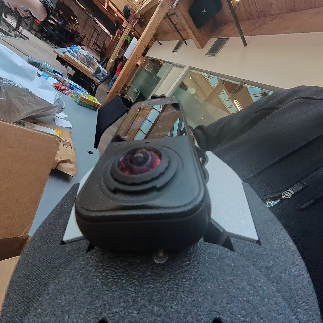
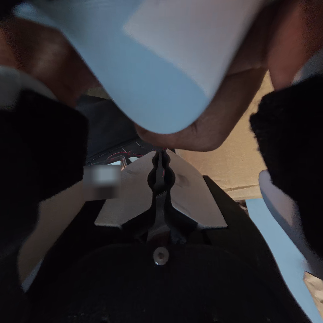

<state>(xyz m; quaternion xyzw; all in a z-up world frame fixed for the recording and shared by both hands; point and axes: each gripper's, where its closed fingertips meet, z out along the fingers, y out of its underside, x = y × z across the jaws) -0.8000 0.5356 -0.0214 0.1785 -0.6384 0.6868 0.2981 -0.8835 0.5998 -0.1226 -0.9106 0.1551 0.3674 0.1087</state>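
A black, rounded-edged handheld camera [image 1: 145, 183] lies along the left gripper [image 1: 158, 96], its long axis running from 6 to 12 o'clock. The domed lens is at the near end and the glossy screen at the far end. It hides the fingers, so I cannot tell their spread. A brown cardboard box [image 1: 24, 174] sits at 9 o'clock and a black sleeve [image 1: 262, 139] at 3. The right gripper [image 2: 161, 154] is pinched closed just under a hand [image 2: 201, 132] that holds a blurred pale-blue object [image 2: 148, 70].
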